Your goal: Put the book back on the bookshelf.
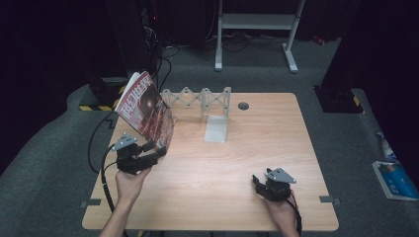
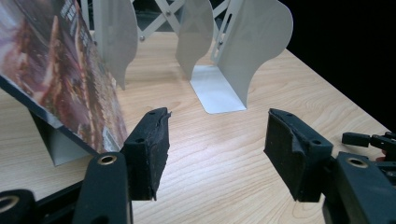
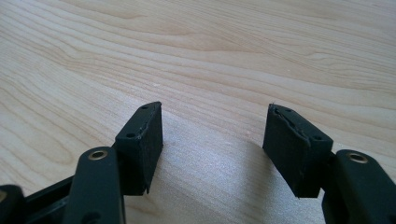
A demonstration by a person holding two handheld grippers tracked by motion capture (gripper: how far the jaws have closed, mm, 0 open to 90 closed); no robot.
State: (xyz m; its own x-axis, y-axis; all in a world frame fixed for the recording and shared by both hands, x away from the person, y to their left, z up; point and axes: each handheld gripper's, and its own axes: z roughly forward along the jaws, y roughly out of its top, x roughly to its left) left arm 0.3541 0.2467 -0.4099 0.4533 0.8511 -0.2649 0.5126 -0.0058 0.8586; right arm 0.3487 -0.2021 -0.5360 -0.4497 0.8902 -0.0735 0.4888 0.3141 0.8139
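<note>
At the worktop's (image 1: 237,163) left rear, one magazine (image 1: 146,109) leaned tilted against the expanding book rack (image 1: 197,98), just beside the left tongs (image 2: 215,140), whose jaws stood wide with nothing between them. It looked light, floppy and glossy, best gripped near the spine edge. The right tongs (image 3: 212,140) rested well apart, jaws wide and empty. One rack stood there, with several dividers.

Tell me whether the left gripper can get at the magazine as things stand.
Probably yes: the left gripper, jaws open with nothing between them, sits right at the lower edge of the leaning magazine, and nothing stands between them.
</note>
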